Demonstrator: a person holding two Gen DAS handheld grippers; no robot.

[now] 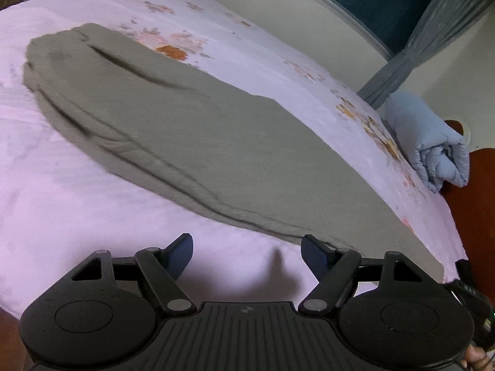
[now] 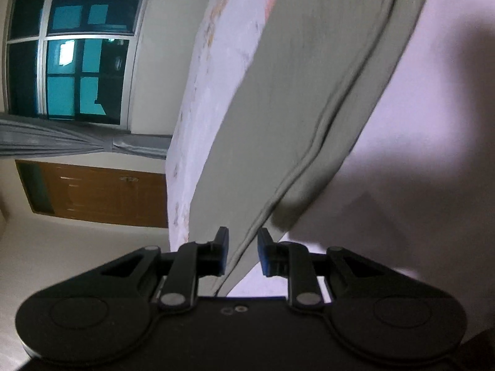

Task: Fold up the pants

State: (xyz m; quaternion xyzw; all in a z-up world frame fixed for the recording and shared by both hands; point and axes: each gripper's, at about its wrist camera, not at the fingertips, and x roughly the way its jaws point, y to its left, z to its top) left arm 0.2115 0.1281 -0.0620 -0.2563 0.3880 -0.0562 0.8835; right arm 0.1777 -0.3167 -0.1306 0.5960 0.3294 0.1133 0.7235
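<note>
The grey pants [image 1: 198,130] lie flat and lengthwise on the pink bed sheet [image 1: 62,191], legs stacked, one end far left and the other near the bed's right edge. My left gripper [image 1: 247,253] is open and empty, just short of the pants' near long edge. In the right wrist view, tilted sideways, my right gripper [image 2: 243,253] has its jaws partly closed around the pants' [image 2: 278,99] near edge, with cloth between the pads; a small gap shows on each side.
A rolled light-blue blanket [image 1: 430,142] lies at the bed's right edge by the brown headboard [image 1: 482,204]. A window [image 2: 71,55] with grey curtains and a wooden door [image 2: 102,194] stand beyond the bed. The floral sheet [image 2: 216,61] borders the pants.
</note>
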